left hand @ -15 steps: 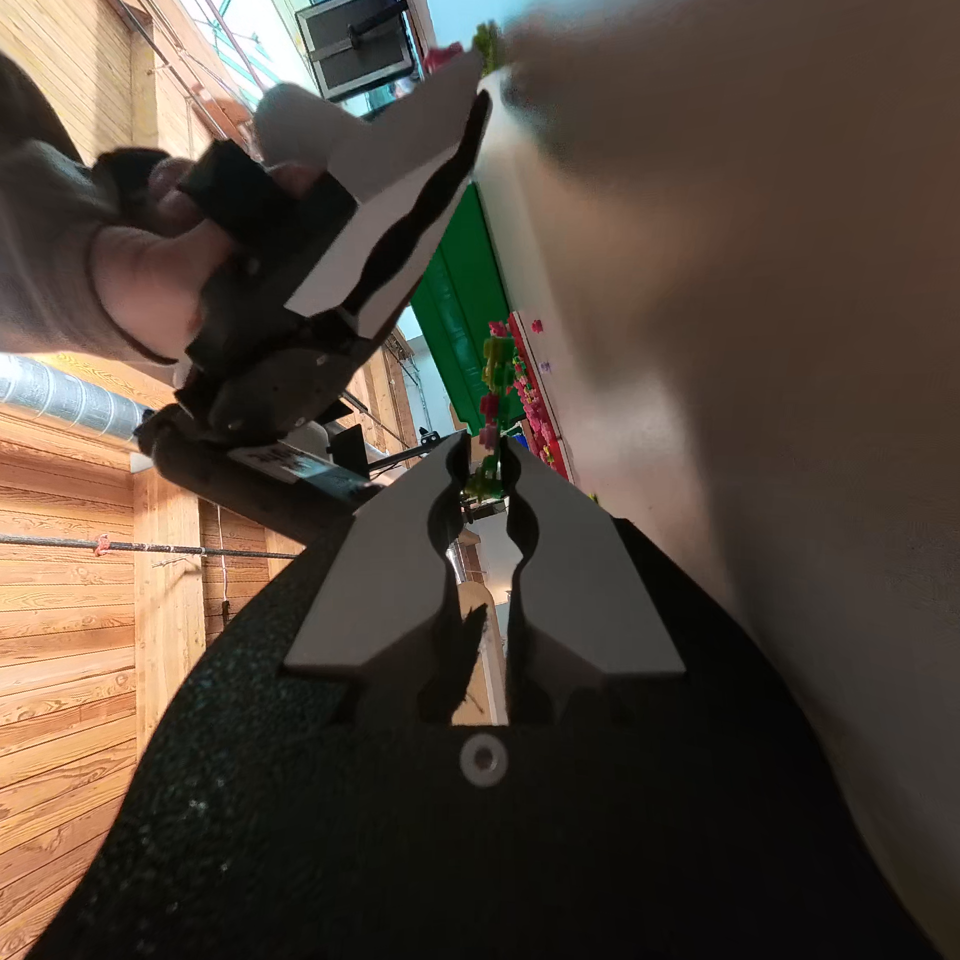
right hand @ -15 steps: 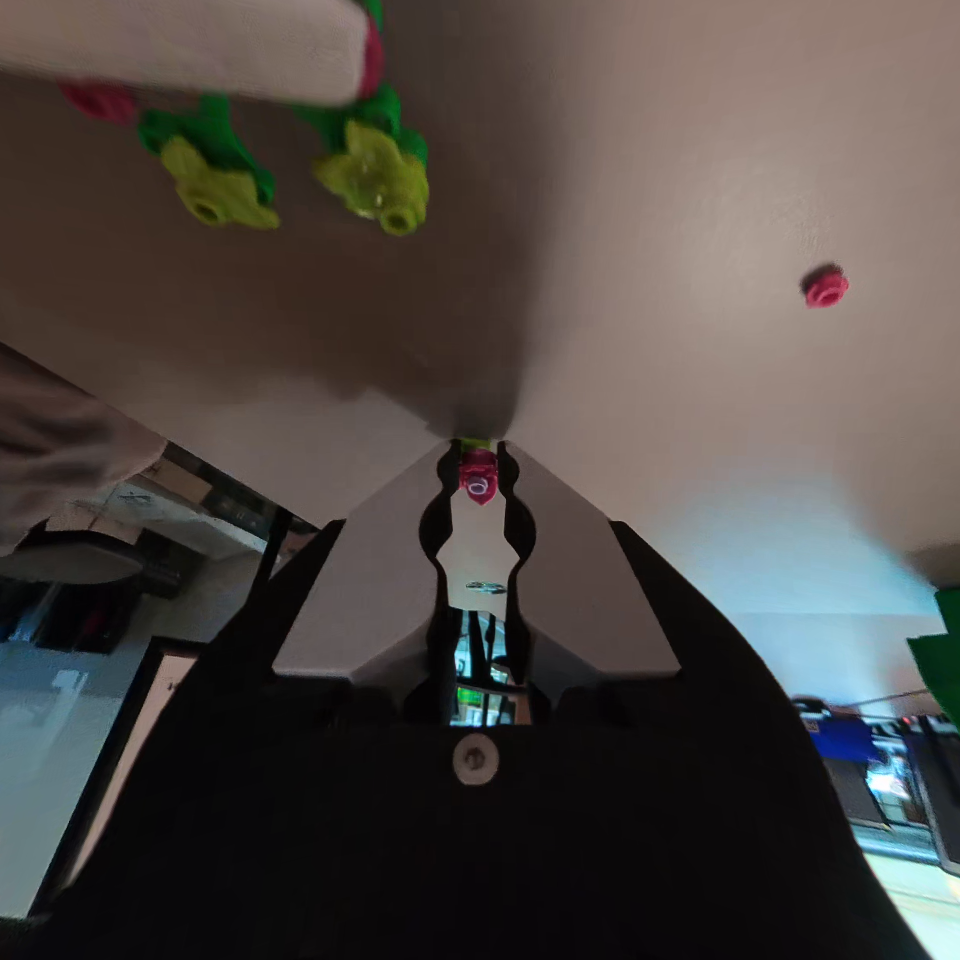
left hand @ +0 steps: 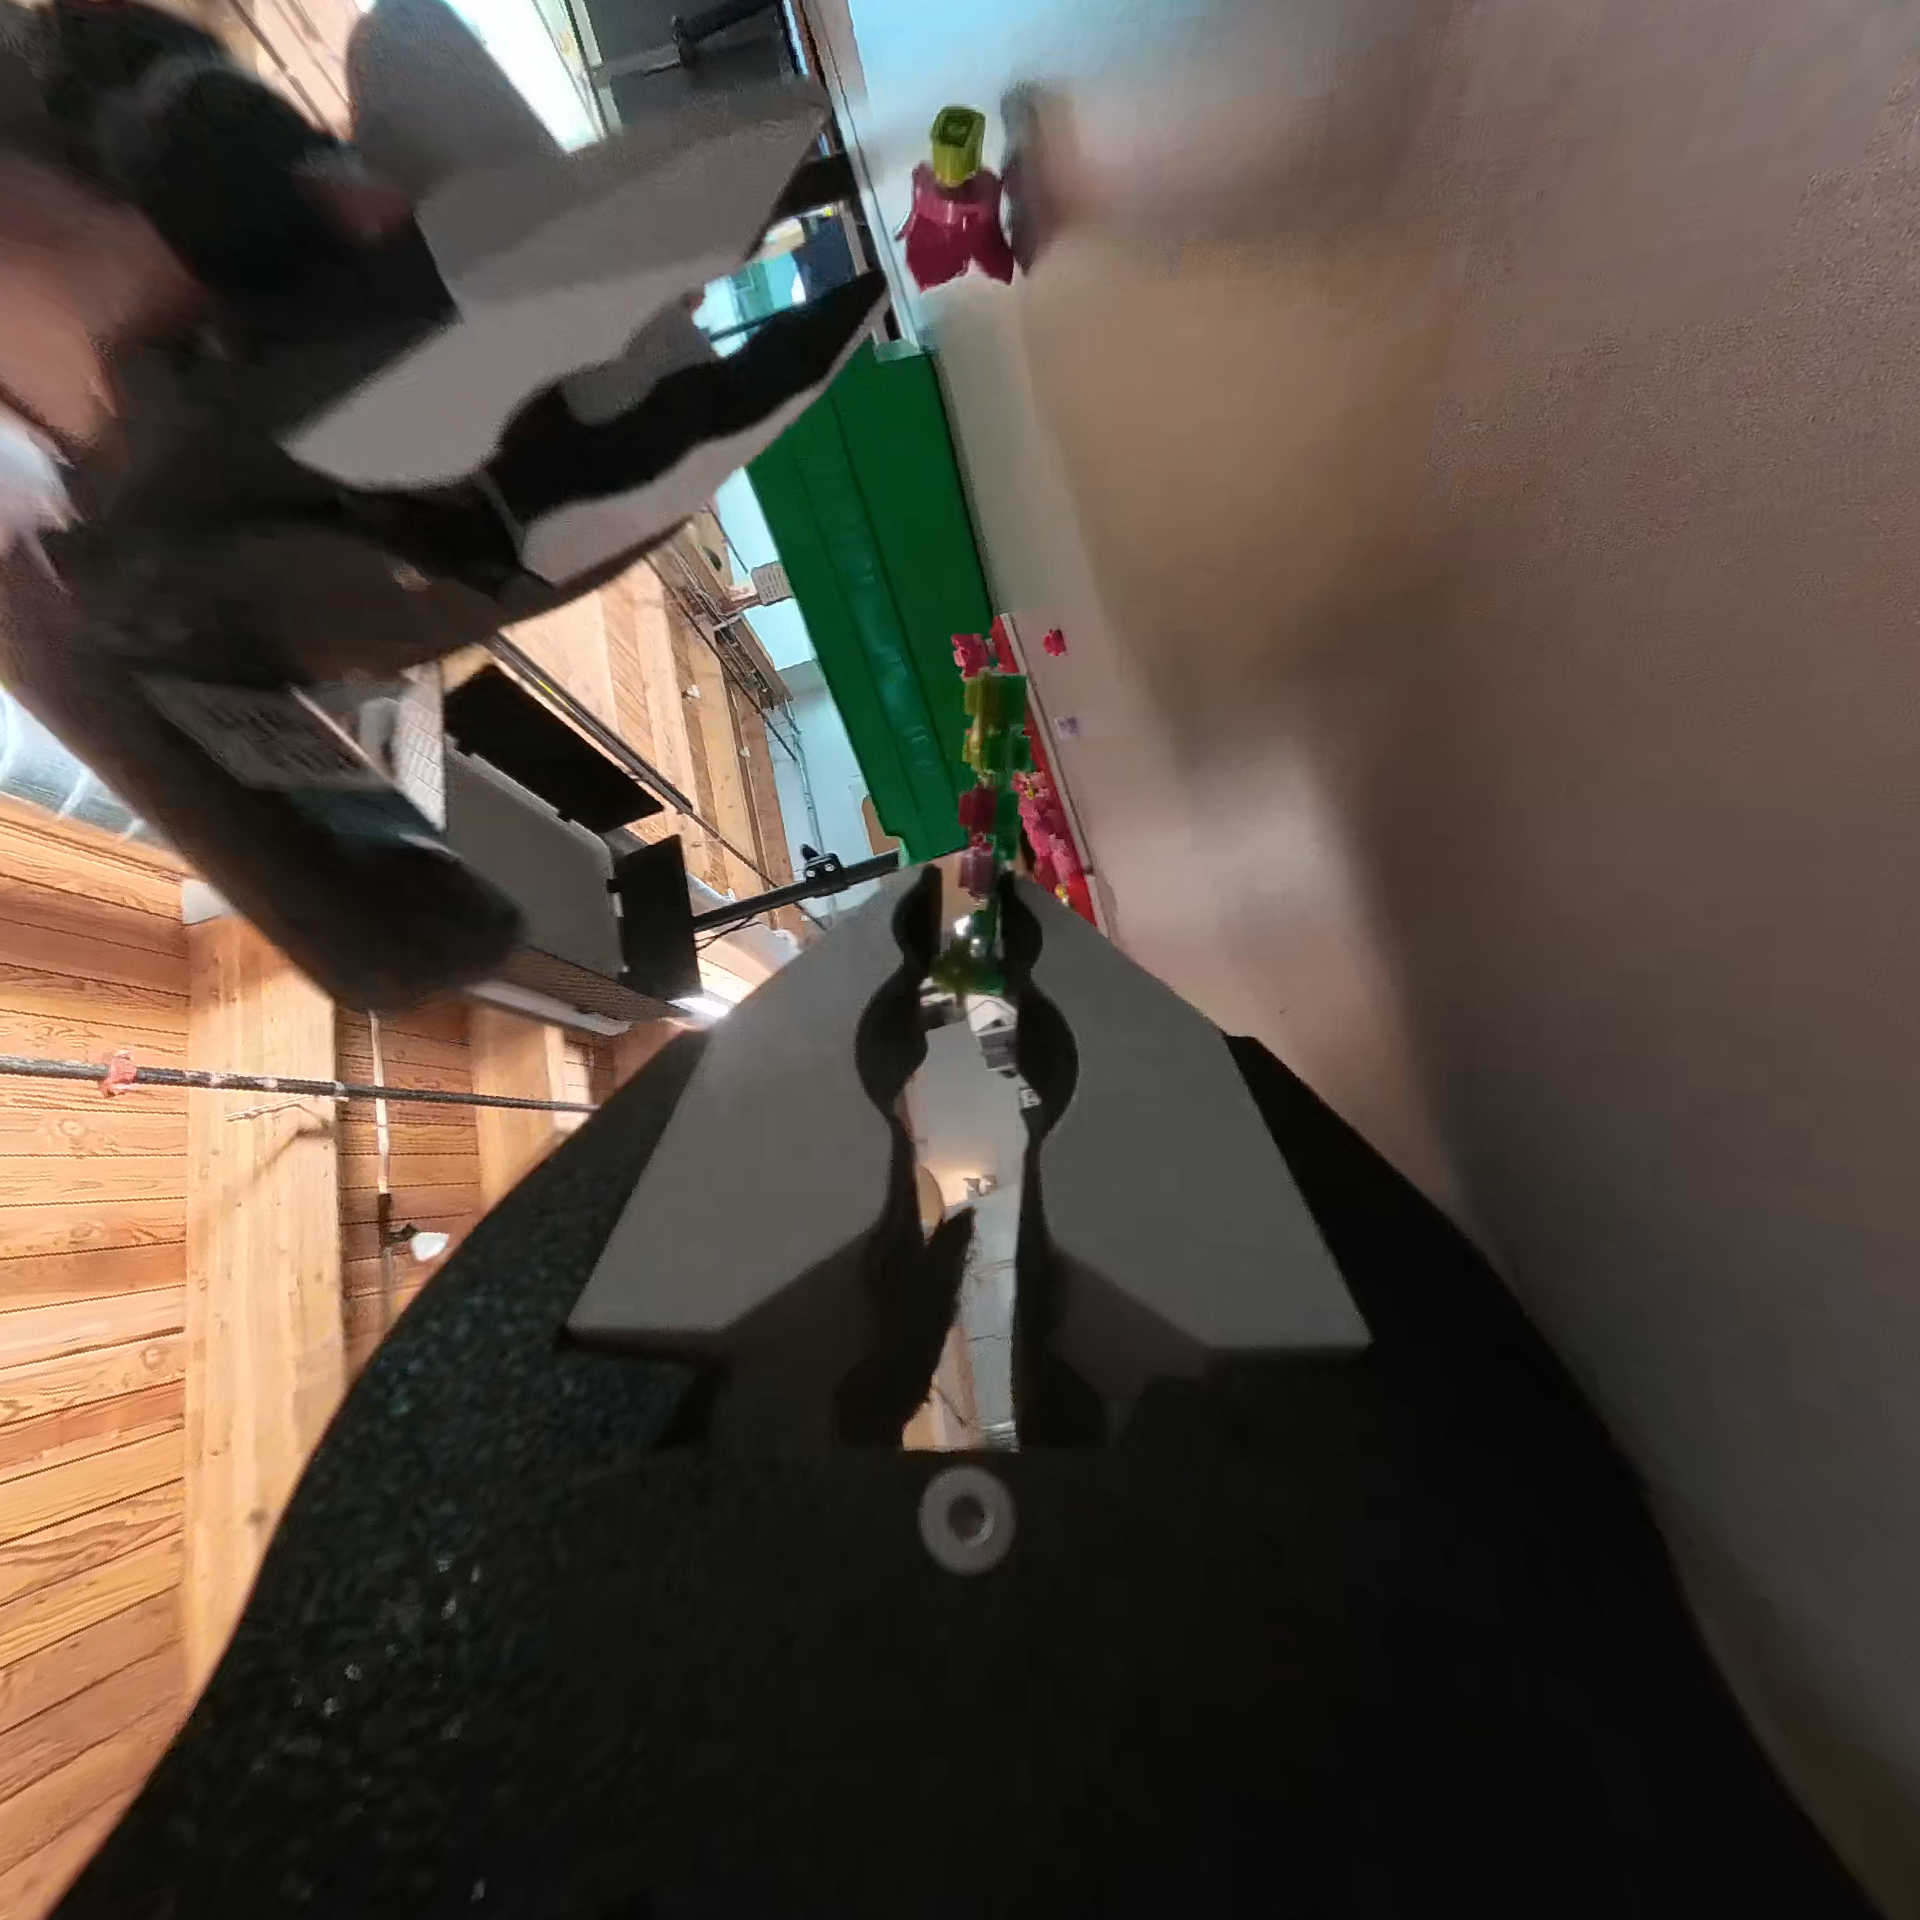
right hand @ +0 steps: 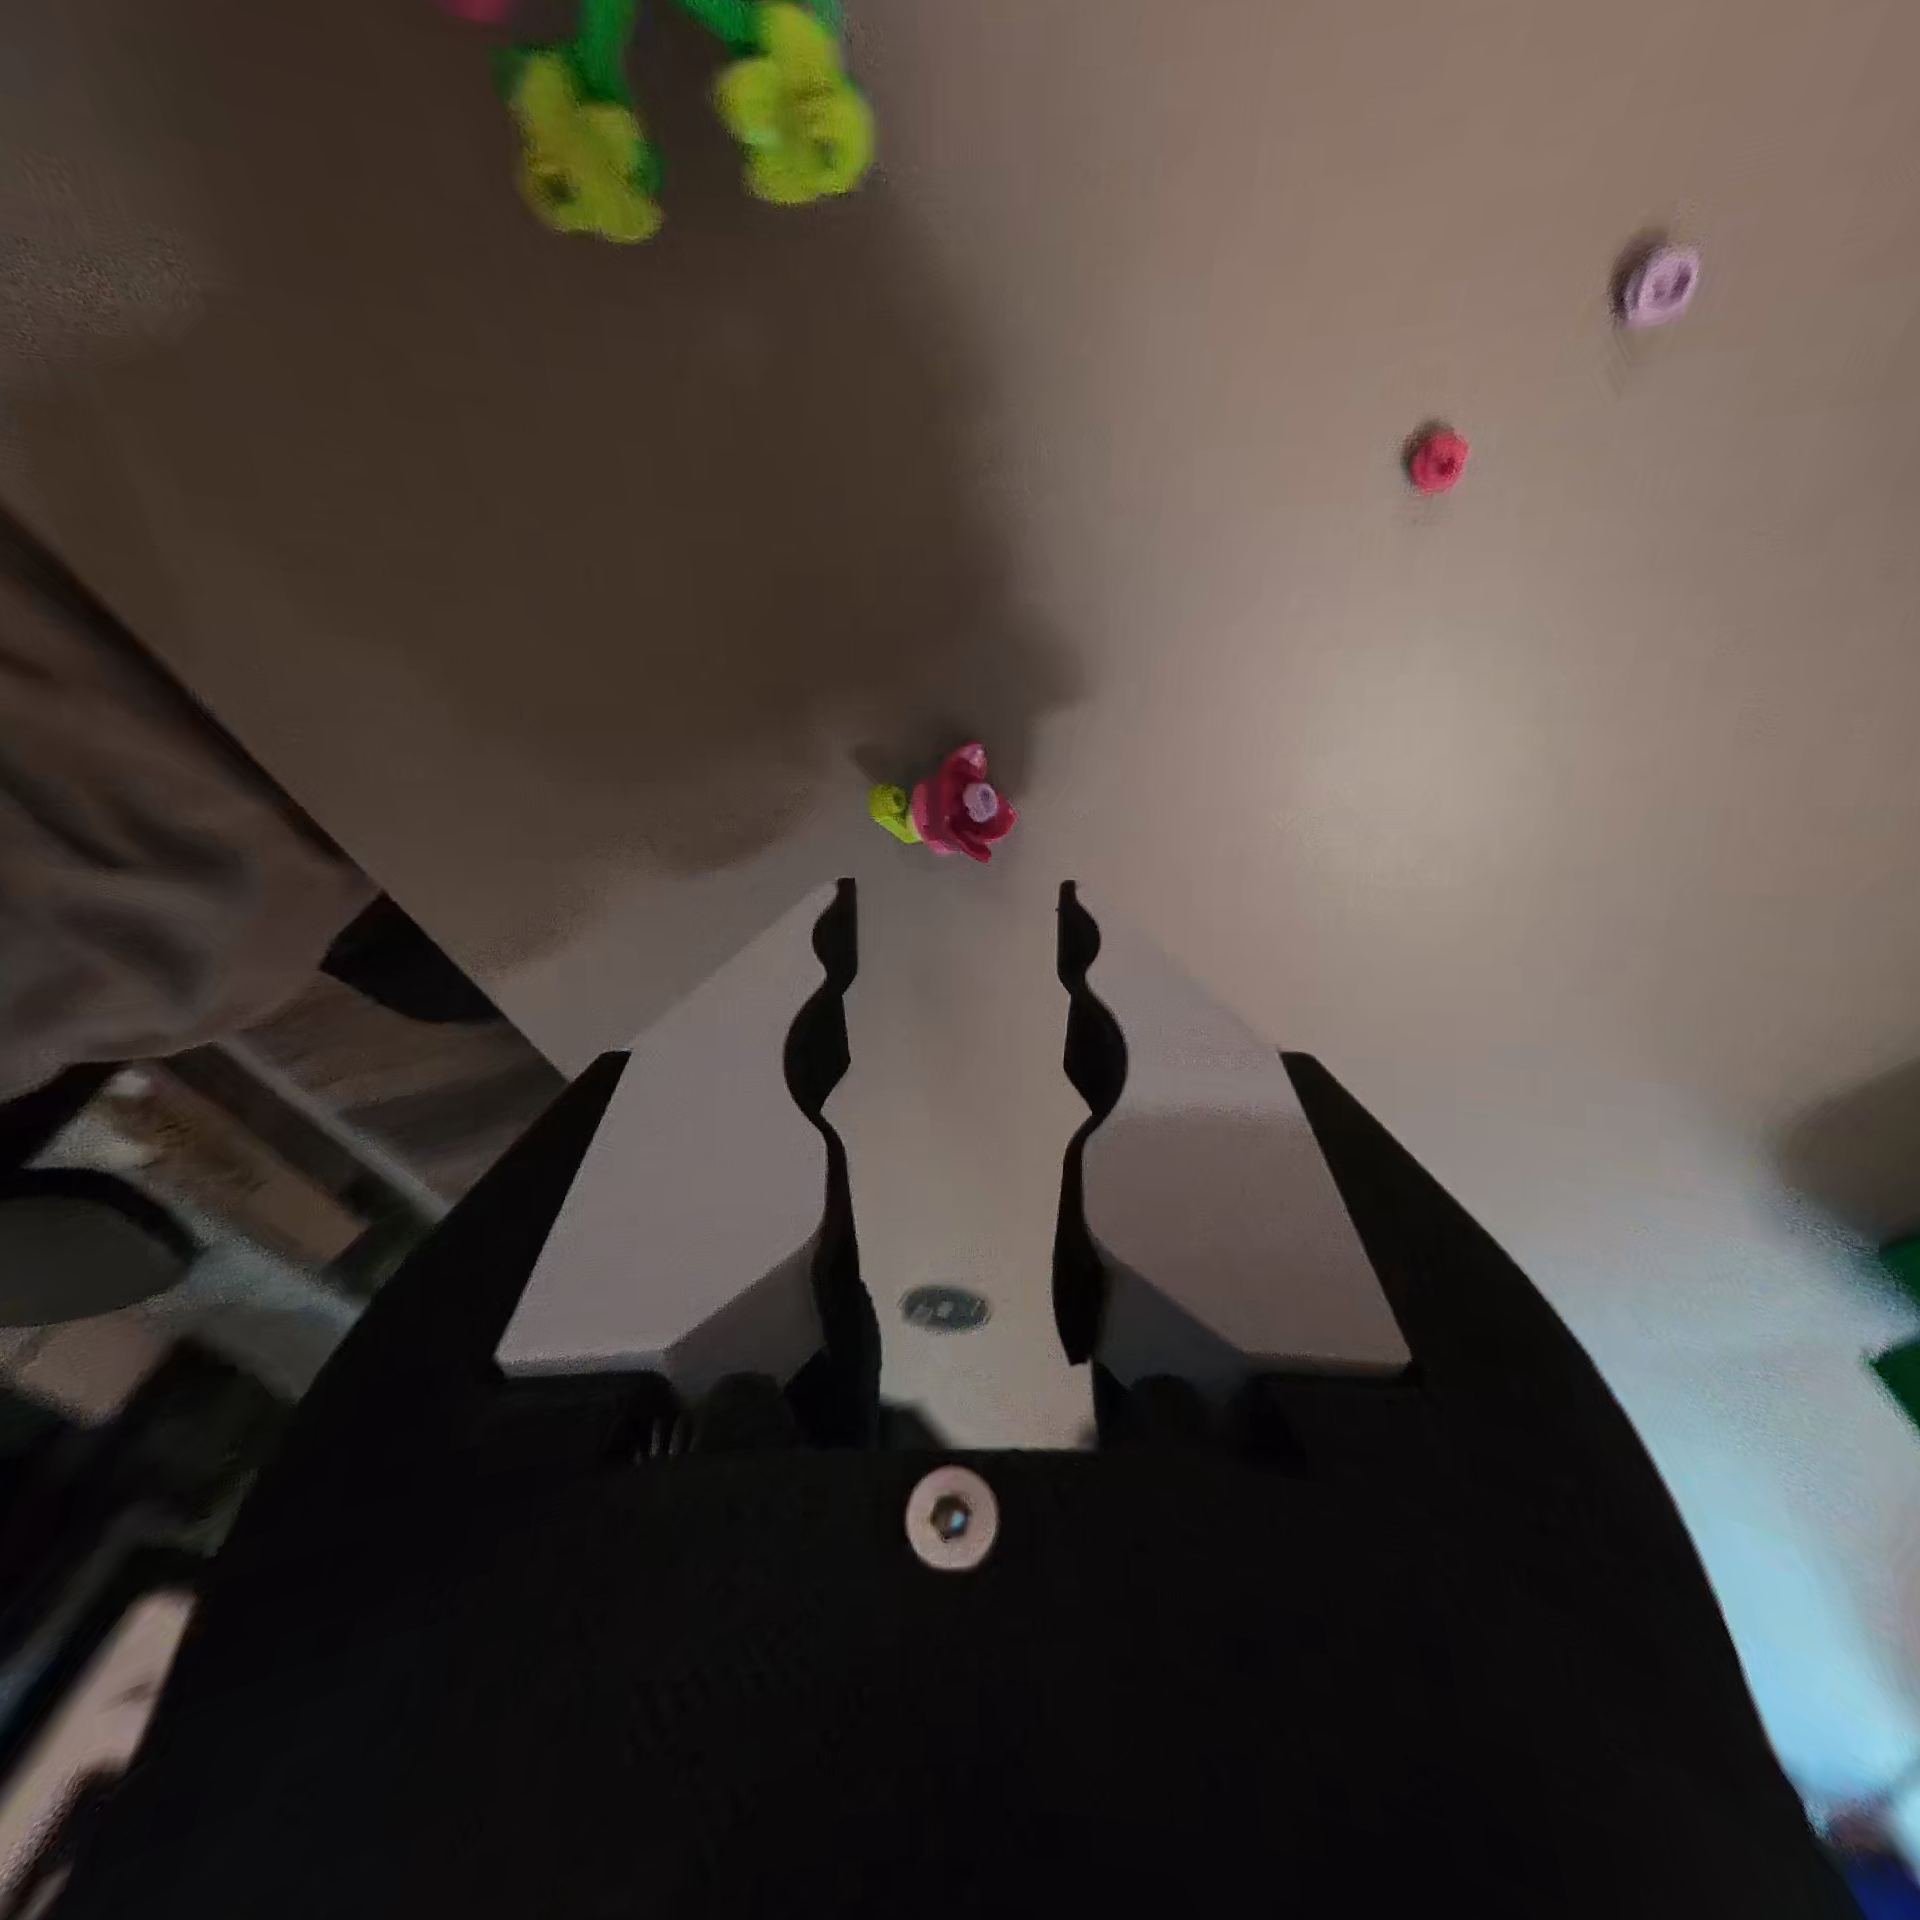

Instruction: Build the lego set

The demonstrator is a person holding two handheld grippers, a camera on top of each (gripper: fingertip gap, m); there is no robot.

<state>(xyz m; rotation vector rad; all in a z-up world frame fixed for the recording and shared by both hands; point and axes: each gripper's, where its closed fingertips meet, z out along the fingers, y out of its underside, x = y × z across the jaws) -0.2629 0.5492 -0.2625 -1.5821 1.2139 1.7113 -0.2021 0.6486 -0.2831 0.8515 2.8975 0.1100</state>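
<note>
Left wrist view first. At upper left the right tongs (left hand: 821, 249) show blurred, a hand behind them, jaws standing apart with nothing between. Low in the middle, the left tongs (left hand: 971, 935) are pressed nearly together on a slim green plastic lego flower stem (left hand: 971, 961), whose magenta and lime blossoms climb toward mid-frame. Just behind it stands a bright green box-like block (left hand: 873, 623), and beside that a red tray of loose pink pieces (left hand: 1049, 821). At upper middle, a small magenta lego flower with a lime-green base (left hand: 954, 213) lies on the pale desk (left hand: 1455, 935), which fills the right side of the frame.

Right wrist view. At top left of centre hang two lime-green flower-shaped pieces on green stalks (right hand: 686, 135), blurred, apparently part of the held stem. At centre the same magenta flower (right hand: 961, 802) rests on the desk (right hand: 1351, 779), just beyond the spread right tongs (right hand: 956, 896), free of them. At upper right lie a loose red round stud (right hand: 1437, 457) and a pale lilac round stud (right hand: 1659, 286), well apart from the flower.

As a judgement: the build is partway. Several blossoms already sit on the stem; the small magenta flower is assembled but unattached, and the two studs, plus the tray's pieces, remain to be fitted.
</note>
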